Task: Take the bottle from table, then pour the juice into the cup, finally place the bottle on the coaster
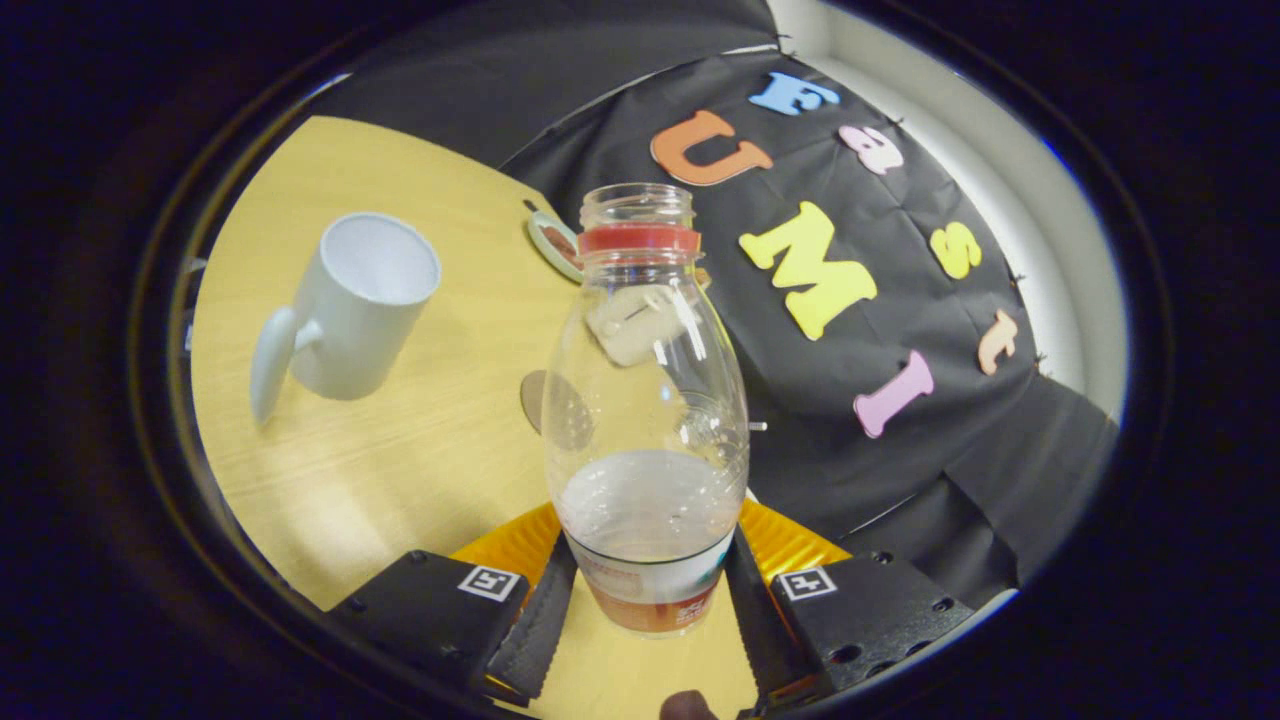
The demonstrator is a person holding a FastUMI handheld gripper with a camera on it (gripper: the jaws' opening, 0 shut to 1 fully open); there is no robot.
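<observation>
While the gripper point(648, 600) clamps the open bottle point(645, 400) between both fingers, pouring into the cup point(350, 305) and setting it on the coaster point(553, 243) remain undone.

Glossy clear plastic bottle point(645, 400), smooth white cup point(355, 300), matt wood-grain table point(420, 450).

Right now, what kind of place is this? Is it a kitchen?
Probably not a kitchen: it looks like a small recording booth. Black cloth hangs behind a wooden table holding a white mug, and the gripper grips a capless clear bottle.
</observation>
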